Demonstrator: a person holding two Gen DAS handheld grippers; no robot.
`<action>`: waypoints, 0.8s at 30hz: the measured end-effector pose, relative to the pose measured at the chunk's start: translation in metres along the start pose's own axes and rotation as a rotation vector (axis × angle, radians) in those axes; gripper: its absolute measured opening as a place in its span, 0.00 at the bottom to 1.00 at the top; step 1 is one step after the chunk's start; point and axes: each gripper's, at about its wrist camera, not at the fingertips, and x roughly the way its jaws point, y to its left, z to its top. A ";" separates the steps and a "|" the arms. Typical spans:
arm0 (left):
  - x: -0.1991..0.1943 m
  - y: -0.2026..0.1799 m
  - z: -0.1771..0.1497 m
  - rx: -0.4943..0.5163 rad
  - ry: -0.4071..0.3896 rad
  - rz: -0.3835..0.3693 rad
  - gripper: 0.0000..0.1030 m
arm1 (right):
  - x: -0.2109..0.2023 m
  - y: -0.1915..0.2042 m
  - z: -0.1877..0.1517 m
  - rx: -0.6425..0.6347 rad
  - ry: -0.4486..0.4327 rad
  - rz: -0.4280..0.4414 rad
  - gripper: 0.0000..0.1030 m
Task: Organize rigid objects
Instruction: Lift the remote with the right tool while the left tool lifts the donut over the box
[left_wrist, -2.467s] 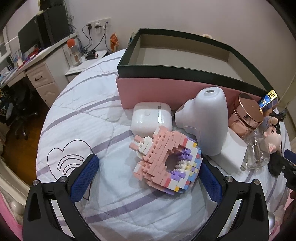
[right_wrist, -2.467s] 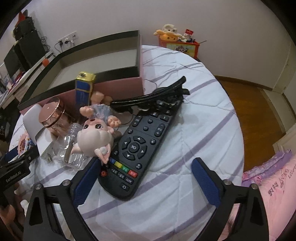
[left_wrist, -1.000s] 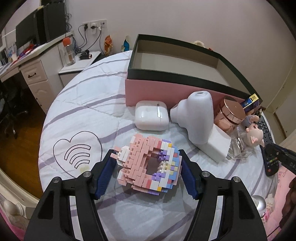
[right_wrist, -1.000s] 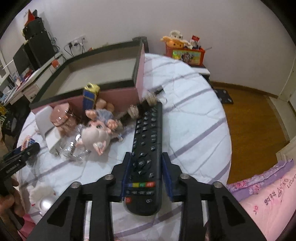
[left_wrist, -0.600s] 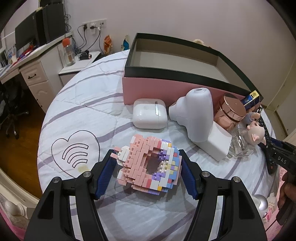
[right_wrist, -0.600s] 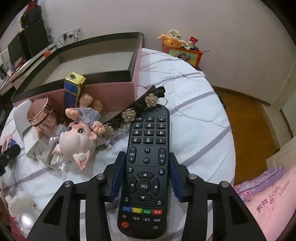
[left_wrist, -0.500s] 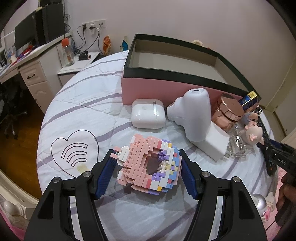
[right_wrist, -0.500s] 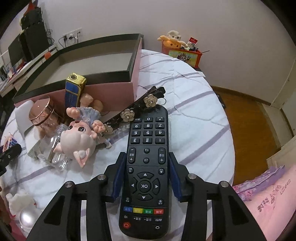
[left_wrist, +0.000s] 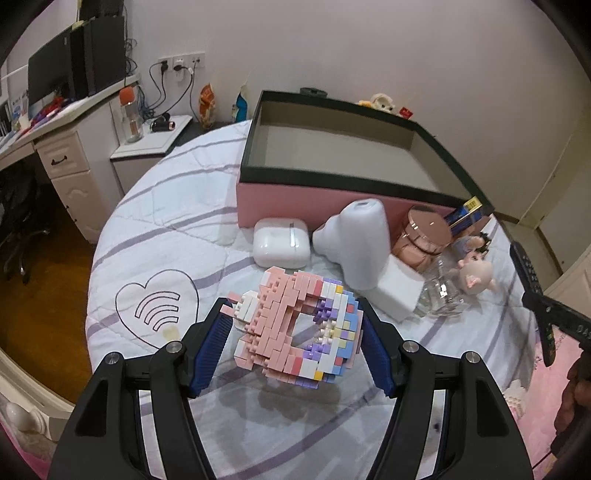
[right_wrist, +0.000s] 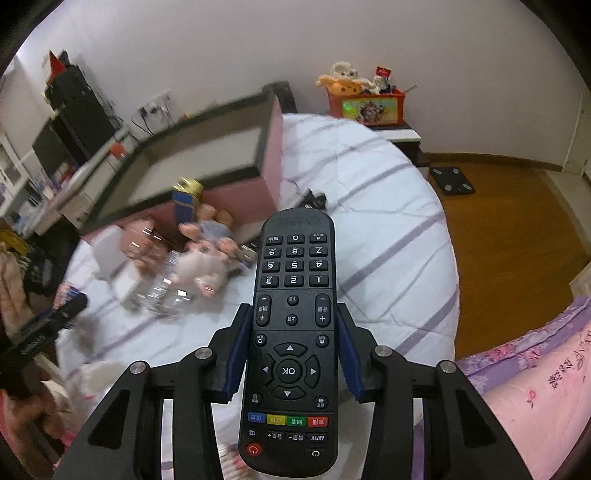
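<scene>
The left gripper (left_wrist: 293, 341) pinches the brick model (left_wrist: 295, 328) between its blue pads, lifted above the striped bedspread (left_wrist: 166, 236); the right gripper (right_wrist: 291, 354) clamps the black remote (right_wrist: 293, 332) by its sides, raised over the bed; the pink box (left_wrist: 306, 206) with a dark rim sits open beyond both, near the white case (left_wrist: 280, 242).

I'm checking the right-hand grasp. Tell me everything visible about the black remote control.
The black remote control is a long, slim plastic bar with number keys, an OK ring, four coloured buttons and a red power key. The right gripper clamps its sides mid-length, and it looks lifted clear of the white striped quilt, buttons facing up.
</scene>
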 end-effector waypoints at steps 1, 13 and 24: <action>-0.002 -0.001 0.001 0.002 -0.002 -0.005 0.66 | -0.006 0.004 0.004 -0.004 -0.014 0.016 0.42; -0.031 -0.017 0.090 0.044 -0.117 0.008 0.66 | -0.018 0.073 0.084 -0.166 -0.123 0.114 0.42; 0.039 -0.024 0.196 0.049 -0.097 0.065 0.66 | 0.062 0.098 0.173 -0.185 -0.058 0.110 0.43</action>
